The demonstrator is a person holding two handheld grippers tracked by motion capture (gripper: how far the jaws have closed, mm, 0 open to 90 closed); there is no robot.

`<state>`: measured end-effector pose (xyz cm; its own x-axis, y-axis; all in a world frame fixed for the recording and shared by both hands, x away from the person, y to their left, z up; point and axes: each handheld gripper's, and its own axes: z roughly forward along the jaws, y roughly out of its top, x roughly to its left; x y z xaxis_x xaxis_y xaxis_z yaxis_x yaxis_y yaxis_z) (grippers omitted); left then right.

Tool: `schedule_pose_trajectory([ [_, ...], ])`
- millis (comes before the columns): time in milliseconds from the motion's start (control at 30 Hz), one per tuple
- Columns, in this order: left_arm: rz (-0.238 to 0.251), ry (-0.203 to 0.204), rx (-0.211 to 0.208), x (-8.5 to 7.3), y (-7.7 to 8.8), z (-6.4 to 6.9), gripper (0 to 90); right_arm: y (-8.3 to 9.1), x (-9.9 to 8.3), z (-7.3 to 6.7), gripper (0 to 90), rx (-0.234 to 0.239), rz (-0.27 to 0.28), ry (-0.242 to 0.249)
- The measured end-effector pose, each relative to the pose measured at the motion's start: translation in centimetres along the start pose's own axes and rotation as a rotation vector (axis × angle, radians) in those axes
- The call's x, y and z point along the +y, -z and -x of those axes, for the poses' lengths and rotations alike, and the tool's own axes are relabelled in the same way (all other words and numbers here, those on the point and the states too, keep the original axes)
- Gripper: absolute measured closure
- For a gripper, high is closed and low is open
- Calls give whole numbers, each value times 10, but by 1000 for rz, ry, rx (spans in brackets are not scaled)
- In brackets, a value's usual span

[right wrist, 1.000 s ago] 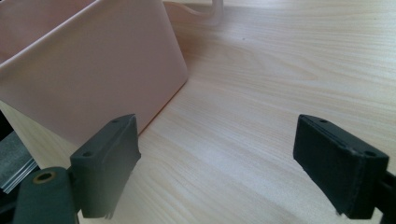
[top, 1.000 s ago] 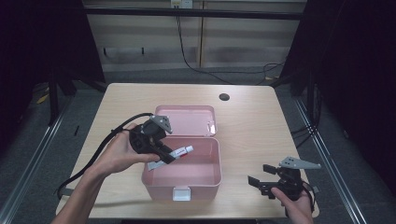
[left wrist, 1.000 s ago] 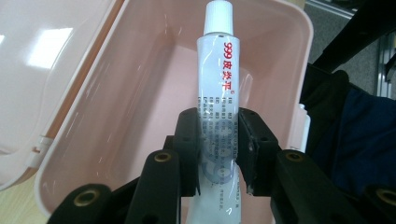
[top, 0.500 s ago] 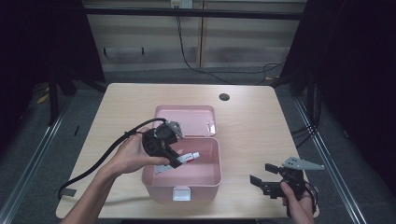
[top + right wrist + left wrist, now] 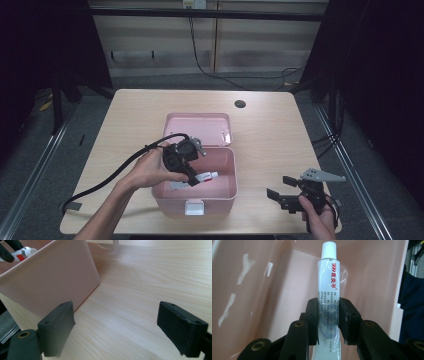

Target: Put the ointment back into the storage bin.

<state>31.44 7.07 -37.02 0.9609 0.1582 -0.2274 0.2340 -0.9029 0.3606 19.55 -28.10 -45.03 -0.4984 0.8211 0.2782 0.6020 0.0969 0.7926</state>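
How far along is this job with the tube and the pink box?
Done: the pink box stands on the table with its lid open. In hand: the left gripper is shut on a white ointment tube, held inside the box, above the floor as far as I can tell. The right gripper waits open beside the box. Left: probably releasing the tube and closing the lid.

White tube (image 5: 328, 287) (red lettering), pink box (image 5: 222, 192), black pads (image 5: 59, 328).
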Motion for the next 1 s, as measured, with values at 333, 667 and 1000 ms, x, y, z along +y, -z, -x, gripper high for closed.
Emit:
schedule_pose_trajectory([
  [333, -18, -25, -33, 2, -20, -2, 707, -1, 0, 0, 144, 7, -5, -2],
  [667, -57, -44, -60, 2, -33, 1, 710, -1, 0, 0, 144, -1, -5, -5],
  [1000, -79, -39, -91, 2, -41, 4, 711, -1, 0, 0, 144, -6, -5, -7],
])
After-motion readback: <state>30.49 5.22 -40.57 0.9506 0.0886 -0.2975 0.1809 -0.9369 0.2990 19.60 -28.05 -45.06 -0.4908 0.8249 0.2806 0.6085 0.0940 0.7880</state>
